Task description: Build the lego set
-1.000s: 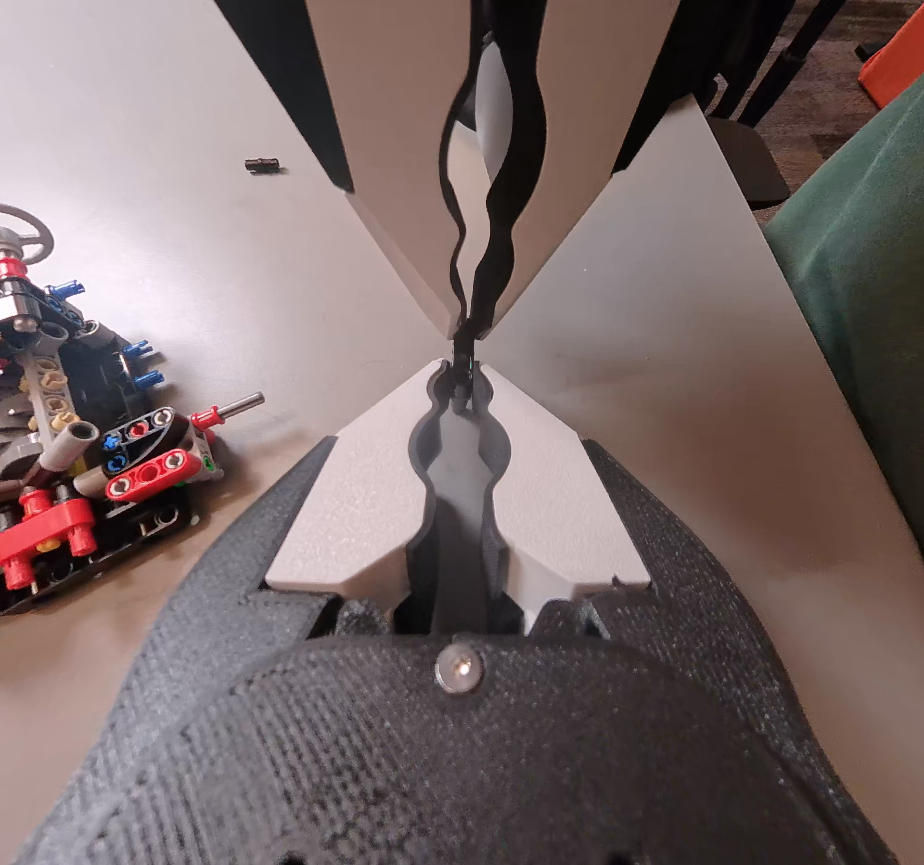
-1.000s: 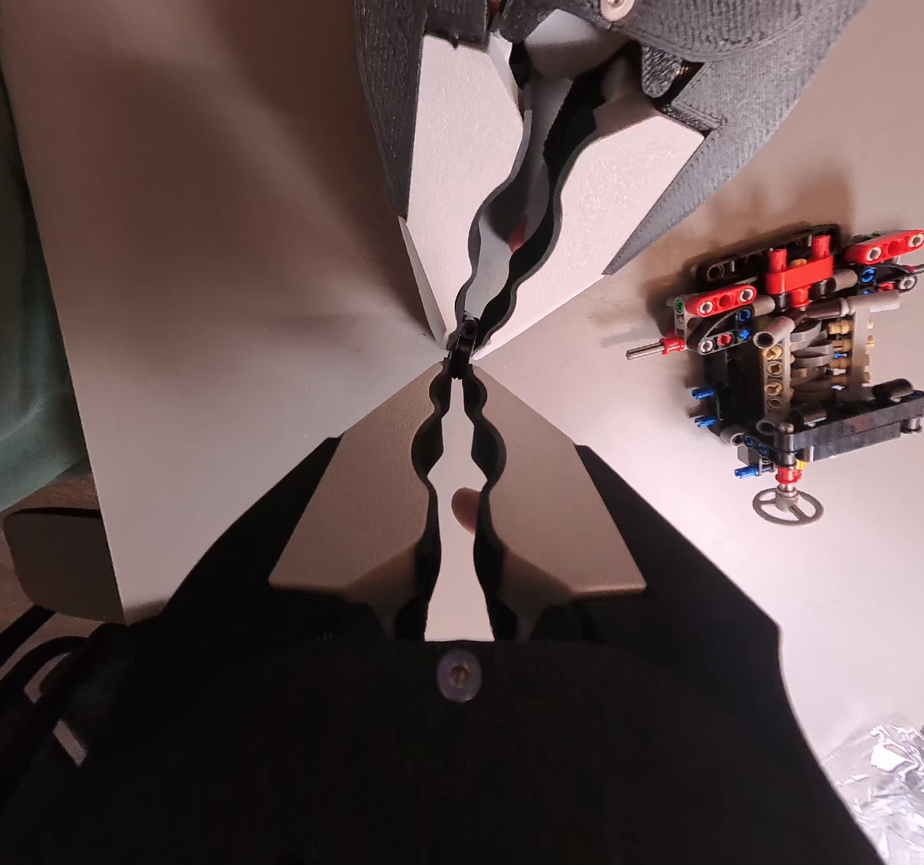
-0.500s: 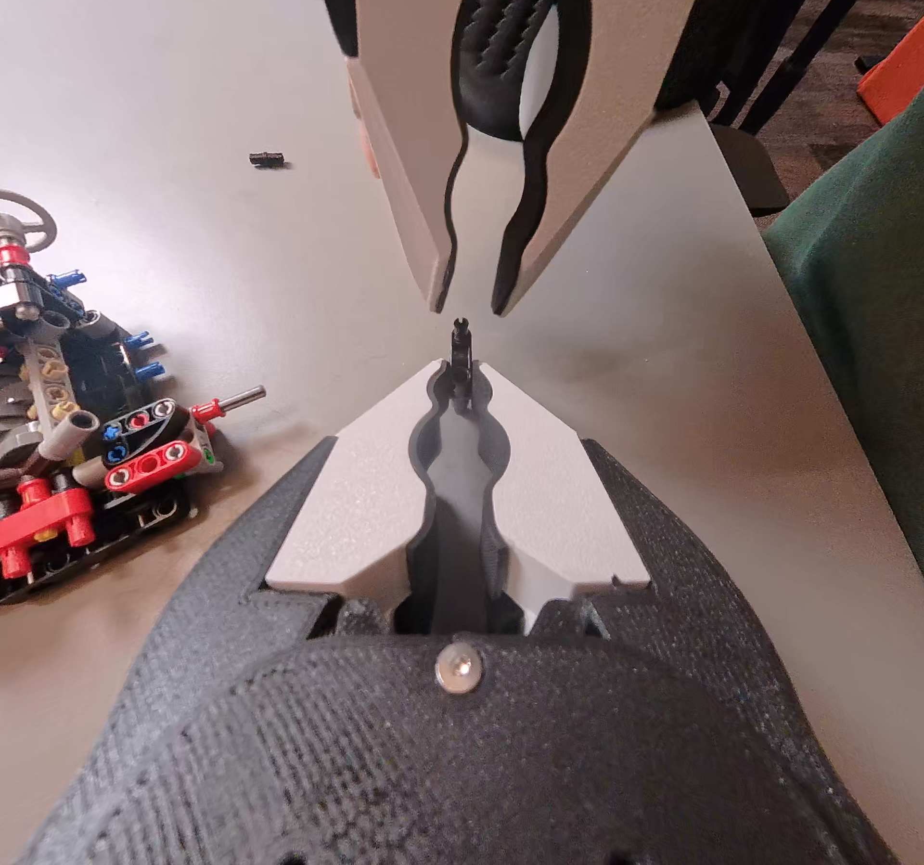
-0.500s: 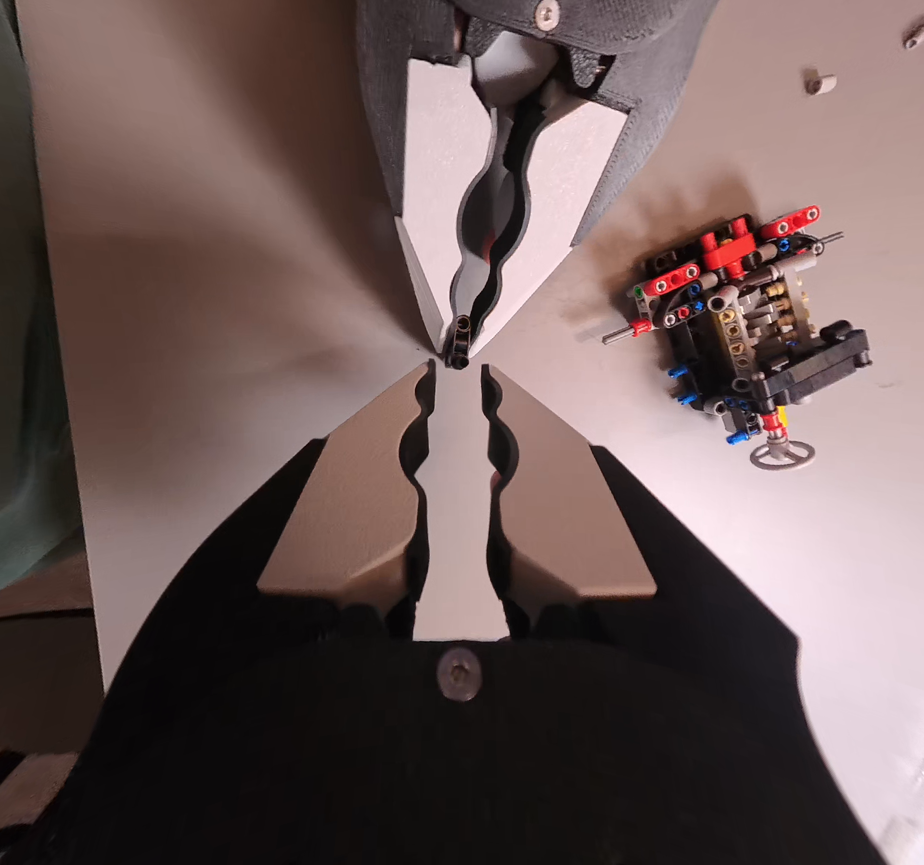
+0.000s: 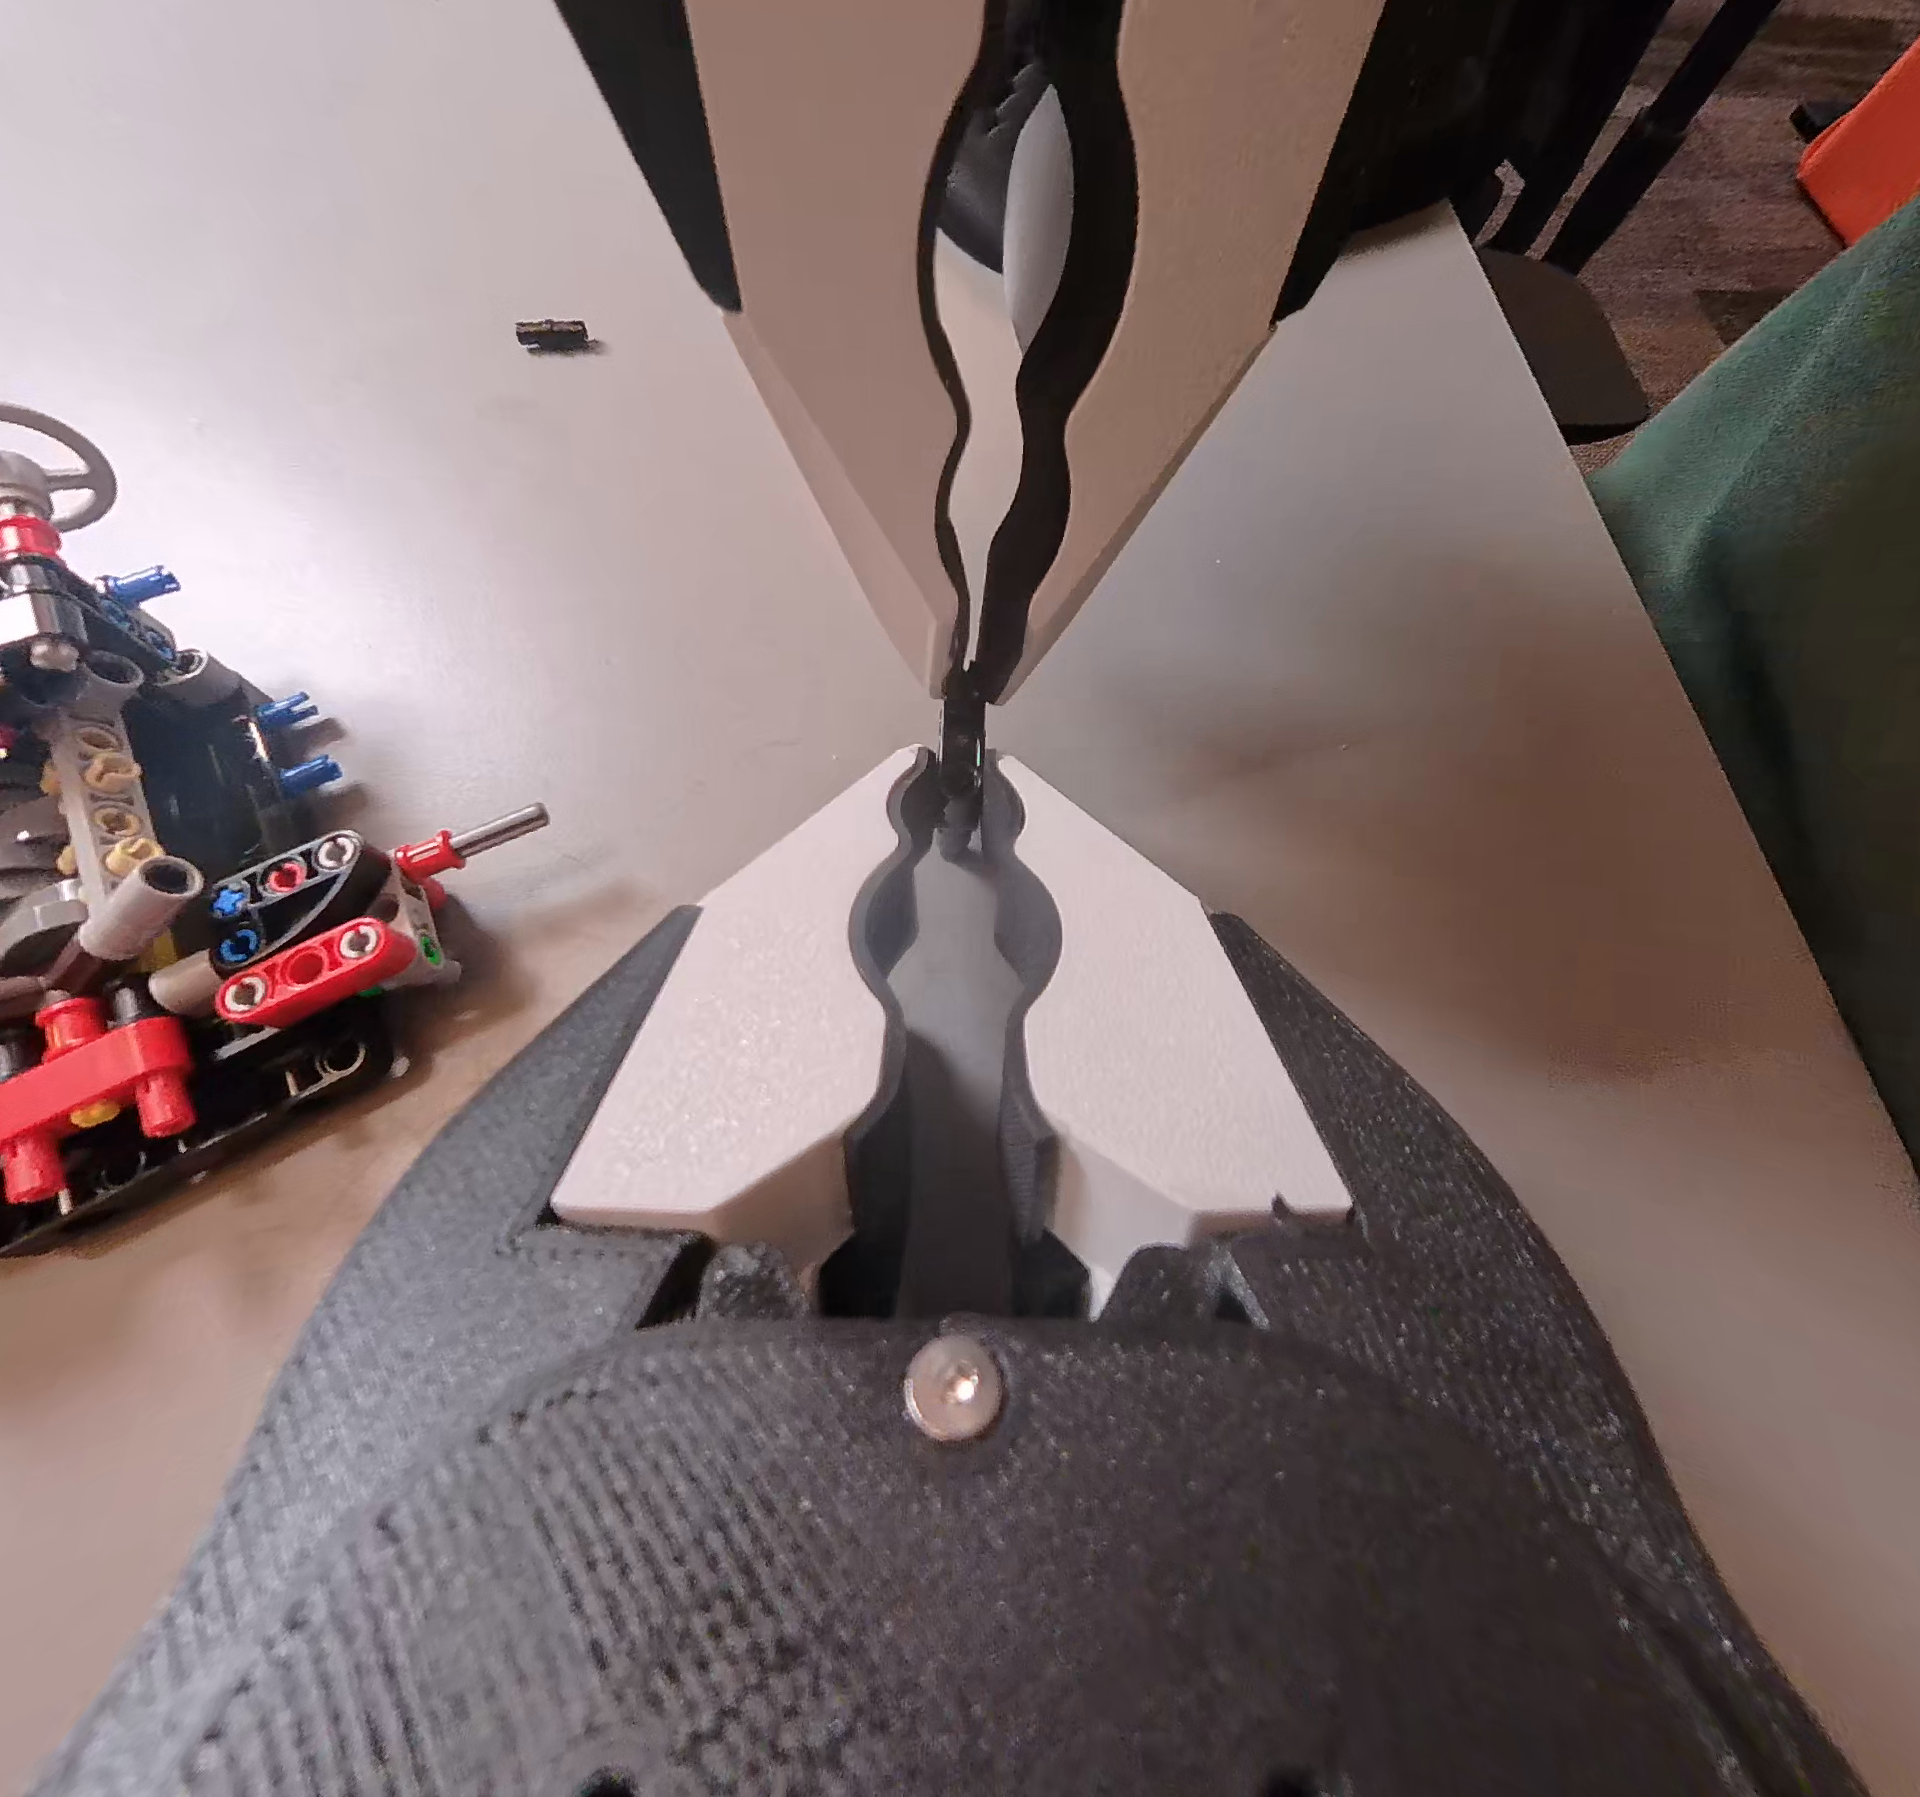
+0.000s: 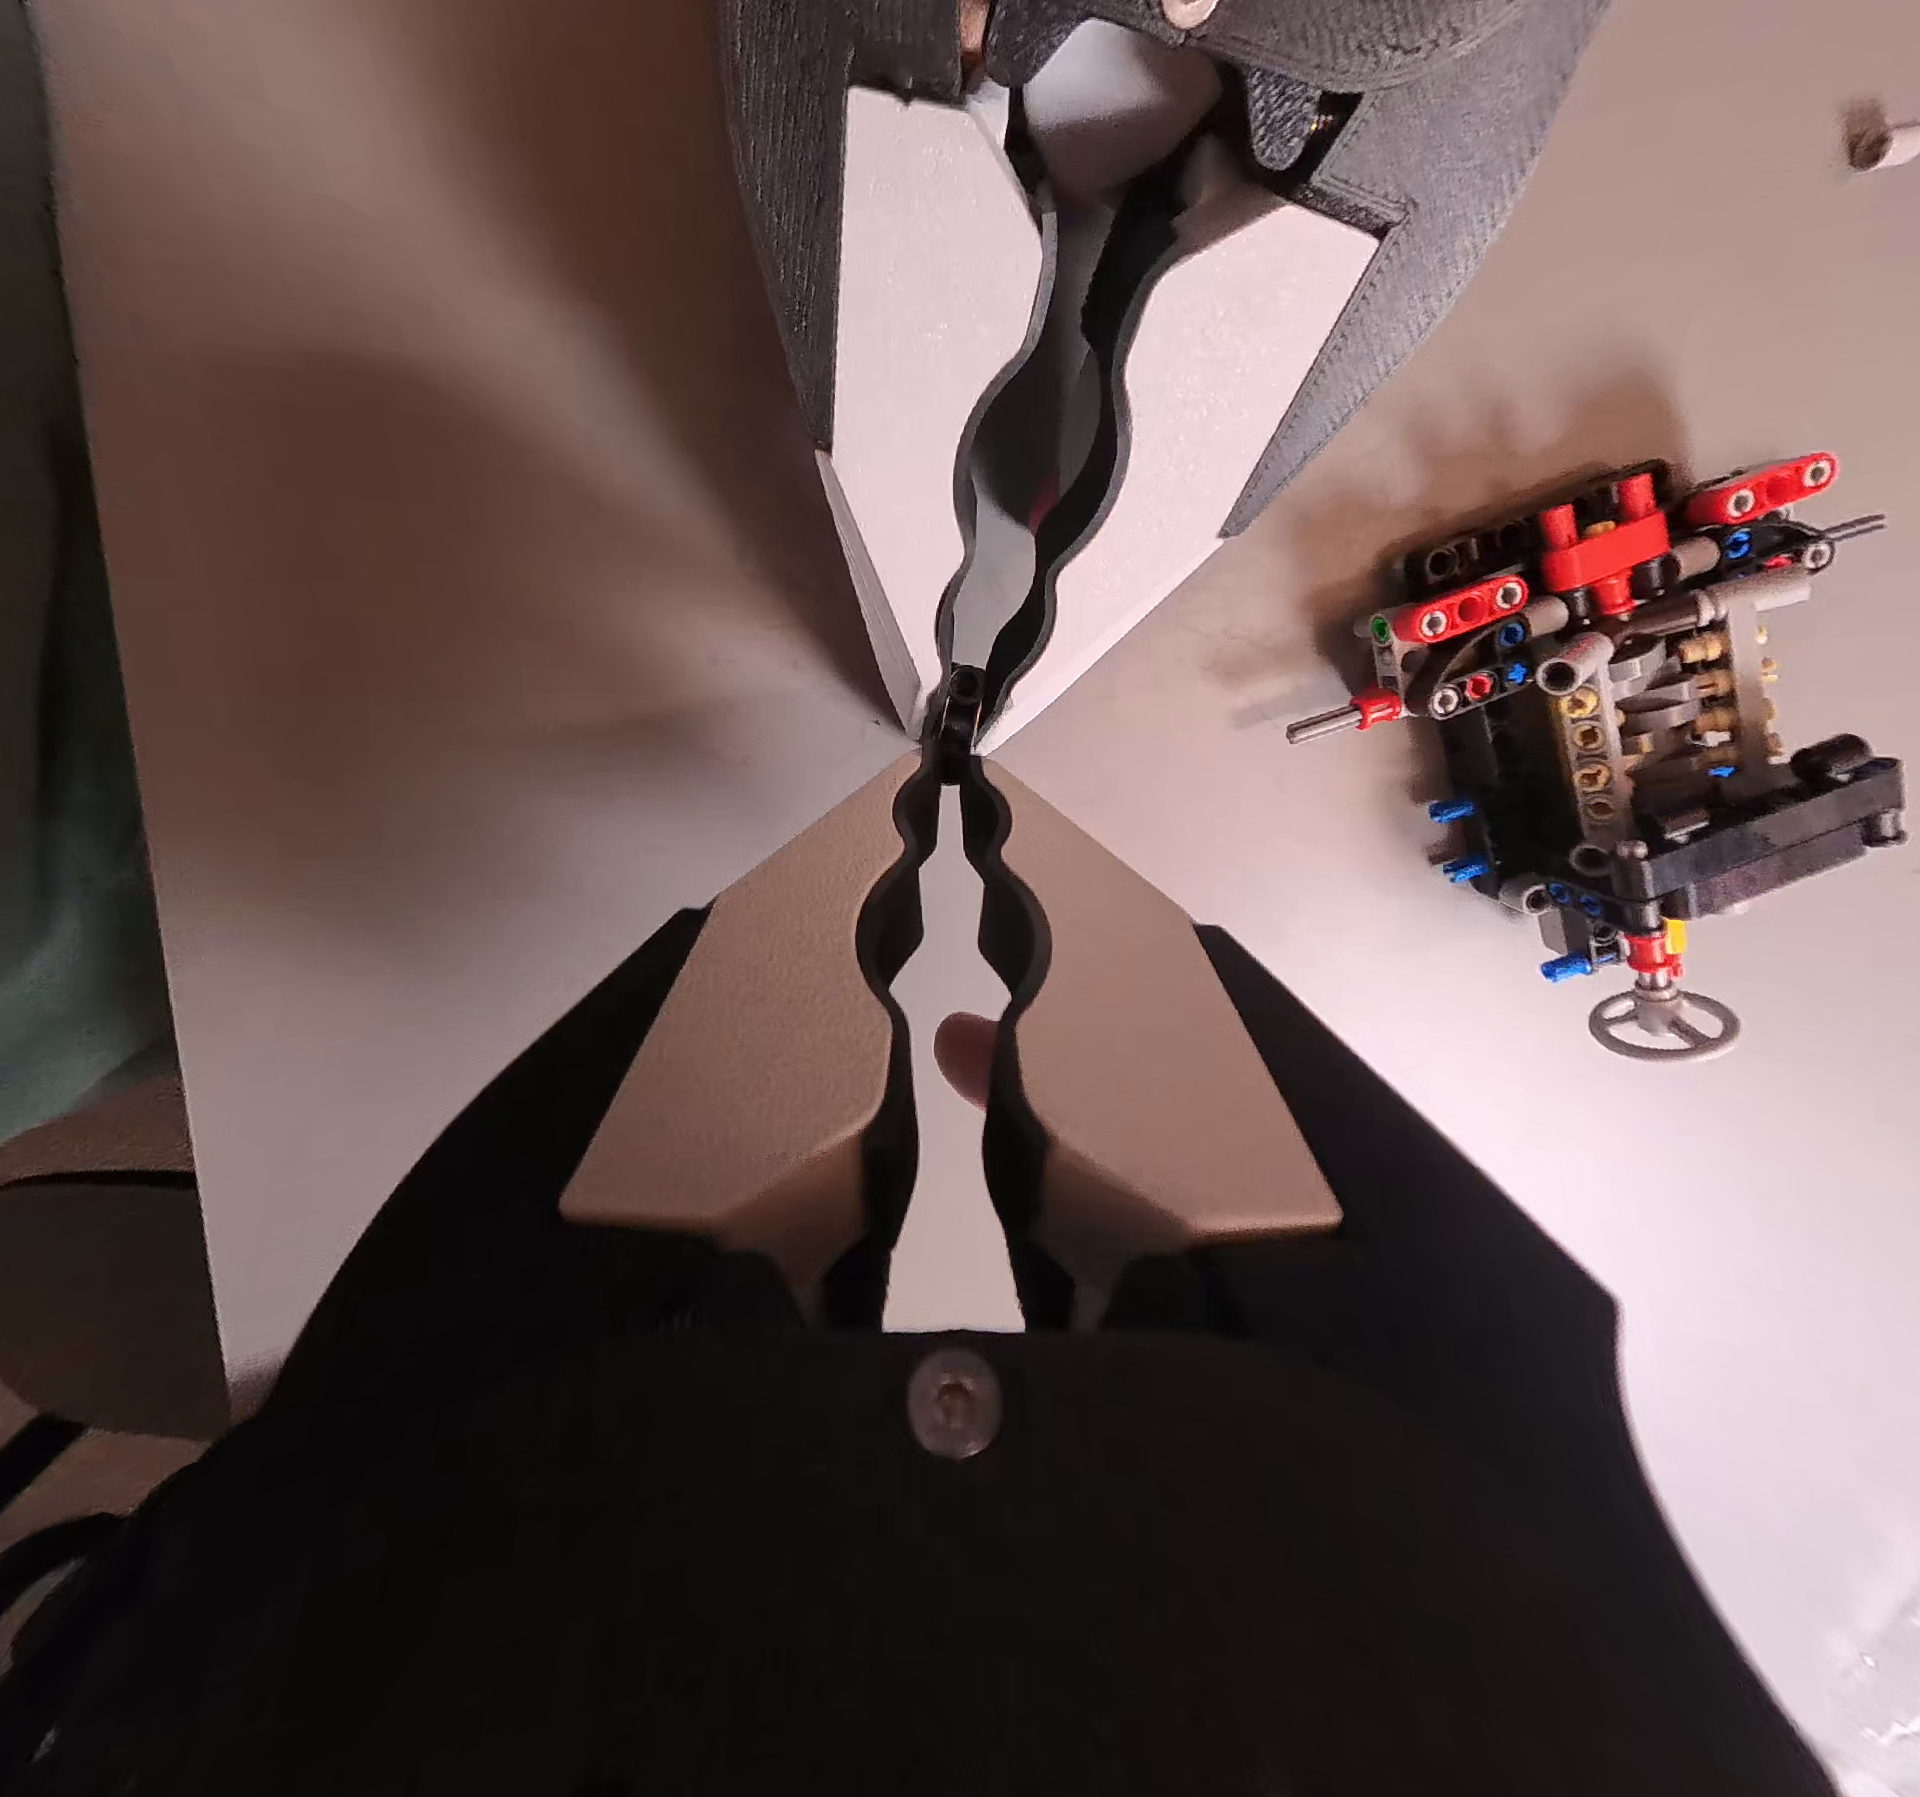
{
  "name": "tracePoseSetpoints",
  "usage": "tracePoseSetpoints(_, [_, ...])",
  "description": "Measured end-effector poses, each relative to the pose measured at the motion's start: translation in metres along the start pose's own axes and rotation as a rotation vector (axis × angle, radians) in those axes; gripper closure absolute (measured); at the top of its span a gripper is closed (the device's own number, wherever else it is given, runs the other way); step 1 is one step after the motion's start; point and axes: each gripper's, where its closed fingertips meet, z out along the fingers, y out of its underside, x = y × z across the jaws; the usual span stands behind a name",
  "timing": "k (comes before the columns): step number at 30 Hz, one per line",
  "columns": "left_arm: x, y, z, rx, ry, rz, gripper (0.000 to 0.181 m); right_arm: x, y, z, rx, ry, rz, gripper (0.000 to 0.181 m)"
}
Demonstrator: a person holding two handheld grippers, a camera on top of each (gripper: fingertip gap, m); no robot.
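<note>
Half a second before, the right gripper (image 6: pixel 951 779) had stood open and just clear of the small black pin (image 5: pixel 958 752); now it had closed onto the pin's free end, so both tools pinched it, which read as a handover or a regrip before fitting. The left gripper (image 5: pixel 956 797) gripped the other end, tips meeting the right's nose to nose above the table (image 5: pixel 1403 708); the half-built lego model (image 6: pixel 1642 708) lay on the table well apart from the pin, untouched
</note>
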Motion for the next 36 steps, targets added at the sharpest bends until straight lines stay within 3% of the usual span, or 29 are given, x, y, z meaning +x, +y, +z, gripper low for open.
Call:
tracePoseSetpoints(1, [0.0, 0.0, 0.0, 0.0, -0.002, 0.0, 0.174, 0.0, 0.0, 0.0, -0.001, -0.004, 0.005, 0.178])
tracePoseSetpoints(7, [0.0, 0.0, 0.0, 0.001, -0.007, -0.002, 0.174, 0.002, -0.001, -0.001, 0.103, 0.07, 0.07, 0.178])
tracePoseSetpoints(10, [0.0, 0.0, 0.0, 0.002, -0.015, -0.002, 0.175, 0.004, 0.005, -0.021, 0.227, 0.077, 0.15, 0.159])
tracePoseSetpoints(13, [-0.001, 0.0, 0.0, 0.002, -0.034, -0.01, 0.175, 0.028, 0.04, -0.048, 0.241, 0.216, 0.25, 0.157])
tracePoseSetpoints(15, [-0.003, 0.002, 0.001, -0.013, -0.068, -0.015, 0.175, 0.031, 0.067, -0.051, 0.22, 0.267, 0.309, 0.158])
tracePoseSetpoints(17, [-0.006, 0.006, 0.002, -0.04, -0.119, -0.022, 0.175, 0.021, 0.075, -0.044, 0.246, 0.265, 0.359, 0.161])
tracePoseSetpoints(21, [0.0, 0.006, 0.0, -0.043, -0.145, -0.089, 0.156, -0.001, 0.05, -0.019, 0.337, 0.252, 0.433, 0.165])
tracePoseSetpoints(27, [0.007, 0.005, -0.011, 0.003, -0.133, -0.12, 0.162, -0.016, 0.01, 0.008, 0.439, 0.269, 0.507, 0.164])
tracePoseSetpoints(36, [0.017, 0.003, -0.006, 0.003, -0.095, -0.085, 0.168, -0.007, 0.005, 0.017, 0.416, 0.283, 0.482, 0.148])
